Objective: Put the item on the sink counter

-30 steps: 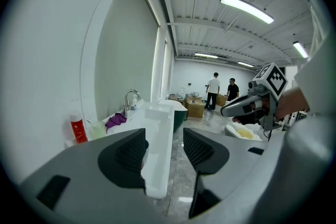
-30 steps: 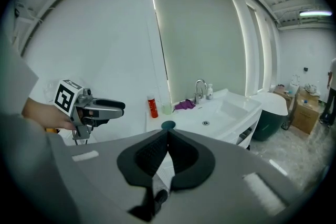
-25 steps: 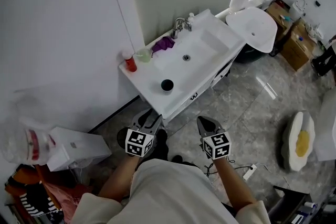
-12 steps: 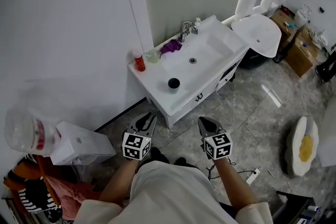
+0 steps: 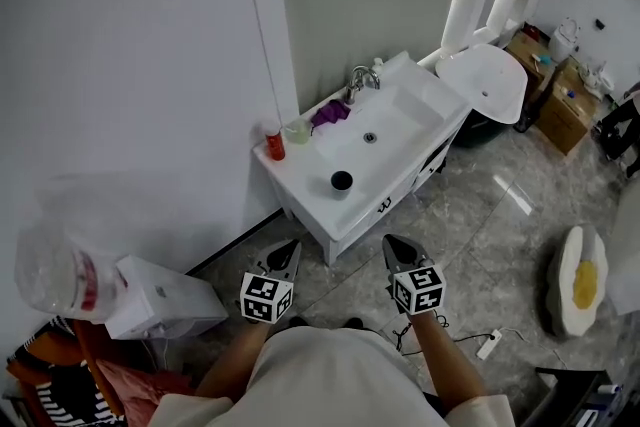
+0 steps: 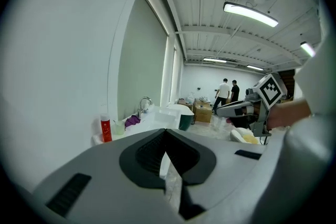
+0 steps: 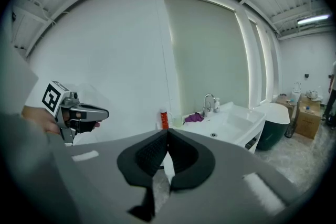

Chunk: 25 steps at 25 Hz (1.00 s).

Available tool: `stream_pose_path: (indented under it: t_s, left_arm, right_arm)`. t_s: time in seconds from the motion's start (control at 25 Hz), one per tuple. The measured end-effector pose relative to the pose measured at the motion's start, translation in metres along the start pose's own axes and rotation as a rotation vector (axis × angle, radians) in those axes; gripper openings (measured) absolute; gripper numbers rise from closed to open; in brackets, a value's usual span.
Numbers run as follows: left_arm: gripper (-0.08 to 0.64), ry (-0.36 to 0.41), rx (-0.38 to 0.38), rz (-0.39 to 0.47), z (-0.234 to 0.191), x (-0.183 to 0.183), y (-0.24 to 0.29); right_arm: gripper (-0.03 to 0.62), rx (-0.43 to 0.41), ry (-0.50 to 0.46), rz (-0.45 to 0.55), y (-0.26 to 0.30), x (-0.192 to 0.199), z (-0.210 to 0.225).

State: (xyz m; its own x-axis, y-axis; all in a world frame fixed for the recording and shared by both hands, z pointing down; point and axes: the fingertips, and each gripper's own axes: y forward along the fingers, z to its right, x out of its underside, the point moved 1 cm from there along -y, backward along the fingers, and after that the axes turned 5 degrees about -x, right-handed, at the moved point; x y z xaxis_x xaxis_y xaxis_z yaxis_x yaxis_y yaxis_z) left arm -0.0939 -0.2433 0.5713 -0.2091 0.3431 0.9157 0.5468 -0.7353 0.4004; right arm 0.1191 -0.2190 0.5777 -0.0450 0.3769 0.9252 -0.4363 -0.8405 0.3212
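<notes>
The white sink counter [image 5: 395,155] stands against the wall ahead, a step away from me. On it are a small black round item [image 5: 342,180] near the front corner, a red bottle [image 5: 273,143], a pale green cup [image 5: 296,131], a purple cloth [image 5: 328,112] and a faucet [image 5: 358,78]. My left gripper [image 5: 288,250] and right gripper [image 5: 397,247] hover side by side over the floor, short of the counter. Both are shut, and nothing is between their jaws. The left gripper view shows its jaws [image 6: 165,131] meeting; the right gripper view shows the same for the right gripper [image 7: 168,131].
A white tub [image 5: 485,80] and cardboard boxes [image 5: 560,90] lie beyond the counter to the right. An egg-shaped cushion [image 5: 578,280] and a power strip [image 5: 490,345] are on the floor at right. A white box [image 5: 160,300] and a plastic bag [image 5: 60,265] sit at left. Two people [image 6: 227,93] stand far off.
The left gripper's jaws have closed from open to shut. I have backed away from the sink counter, so it now sits farther from both grippers.
</notes>
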Motion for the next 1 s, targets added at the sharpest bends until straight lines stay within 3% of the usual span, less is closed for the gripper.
stream_pose_path:
  t_s: [0.36, 1.0]
  left_arm:
    - [0.008, 0.022, 0.083, 0.035, -0.010, -0.017, -0.008]
    - [0.008, 0.011, 0.072, 0.042, -0.025, -0.021, -0.013]
  right_arm:
    - [0.011, 0.026, 0.018, 0.039, 0.001, -0.013, -0.013]
    - [0.011, 0.038, 0.016, 0.068, -0.008, -0.029, -0.019]
